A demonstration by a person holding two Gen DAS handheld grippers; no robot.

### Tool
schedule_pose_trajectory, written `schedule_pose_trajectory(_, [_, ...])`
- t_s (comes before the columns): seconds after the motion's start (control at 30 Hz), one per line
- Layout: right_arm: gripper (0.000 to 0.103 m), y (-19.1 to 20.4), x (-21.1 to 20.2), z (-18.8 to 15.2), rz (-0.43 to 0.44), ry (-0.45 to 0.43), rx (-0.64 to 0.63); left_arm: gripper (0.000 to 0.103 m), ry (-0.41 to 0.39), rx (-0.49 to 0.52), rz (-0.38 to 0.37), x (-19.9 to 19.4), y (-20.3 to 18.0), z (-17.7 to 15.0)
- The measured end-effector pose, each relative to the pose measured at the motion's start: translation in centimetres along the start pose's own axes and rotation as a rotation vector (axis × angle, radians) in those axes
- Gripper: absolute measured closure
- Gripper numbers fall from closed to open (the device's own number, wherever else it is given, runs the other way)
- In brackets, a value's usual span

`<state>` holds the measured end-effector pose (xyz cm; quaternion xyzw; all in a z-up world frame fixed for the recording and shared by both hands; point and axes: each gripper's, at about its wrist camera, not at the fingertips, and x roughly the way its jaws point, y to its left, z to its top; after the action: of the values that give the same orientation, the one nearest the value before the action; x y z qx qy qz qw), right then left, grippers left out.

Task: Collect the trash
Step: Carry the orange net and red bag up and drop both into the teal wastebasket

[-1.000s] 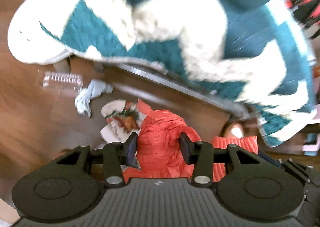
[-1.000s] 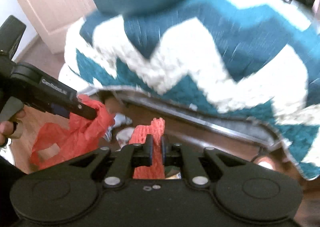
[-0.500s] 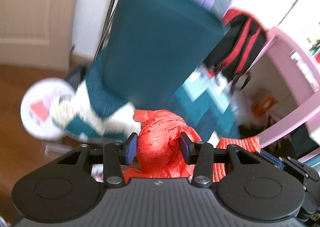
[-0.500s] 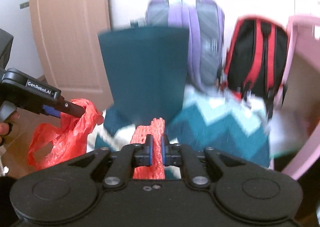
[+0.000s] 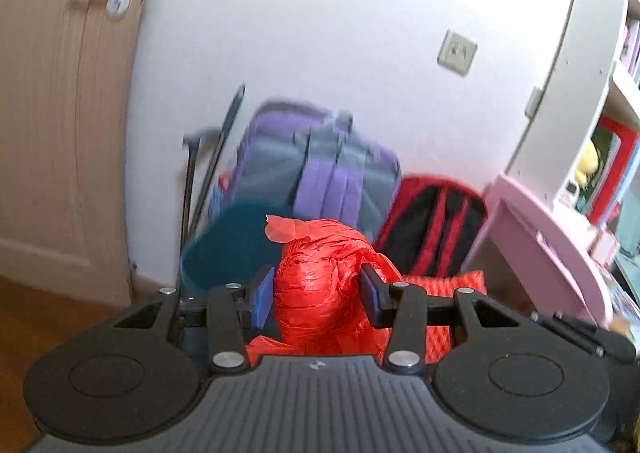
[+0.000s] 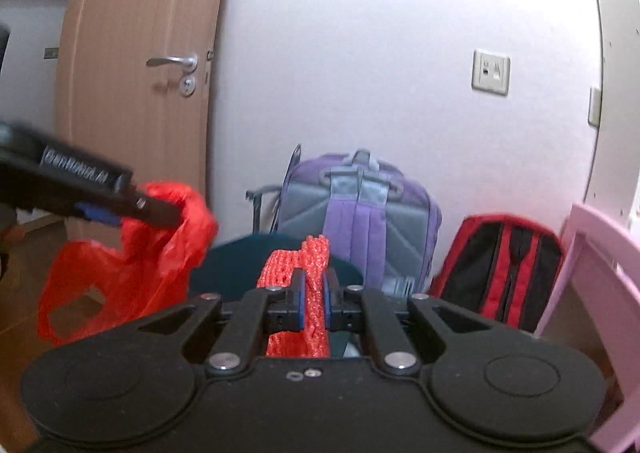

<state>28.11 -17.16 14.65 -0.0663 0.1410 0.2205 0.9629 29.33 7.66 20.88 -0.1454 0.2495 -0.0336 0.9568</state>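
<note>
Now carrying trash, both grippers lifted toward the wall.

Left view: left gripper (image 5: pixel 318 295) clamped on crumpled red plastic bag (image 5: pixel 320 289); next, likely opening its mouth. Right view: right gripper (image 6: pixel 314 303) pinched tight on red foam net sleeve (image 6: pixel 302 273), just right of bag; needs dropping inside.

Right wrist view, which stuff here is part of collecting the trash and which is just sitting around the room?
Part of the job:
- red plastic bag, held by the left gripper
- red foam net, pinched in the right gripper

Just lying about:
- purple backpack
- red and black backpack
- door
- pink furniture
- wall socket
</note>
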Motion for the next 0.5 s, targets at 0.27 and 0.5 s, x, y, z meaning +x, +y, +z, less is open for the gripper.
schedule_pose_trajectory(0.27, [0.095, 0.2, 6.5, 2.3, -0.033, 0.011, -0.035, 0.059, -0.086, -0.023, 0.021, 5.3, 0.2, 4.9])
schedule_pose_trajectory(0.5, [0.095, 0.0, 11.5, 1.3, -0.033, 0.066, -0.043, 0.059, -0.027, -0.008, 0.051, 12.6, 1.6, 4.5])
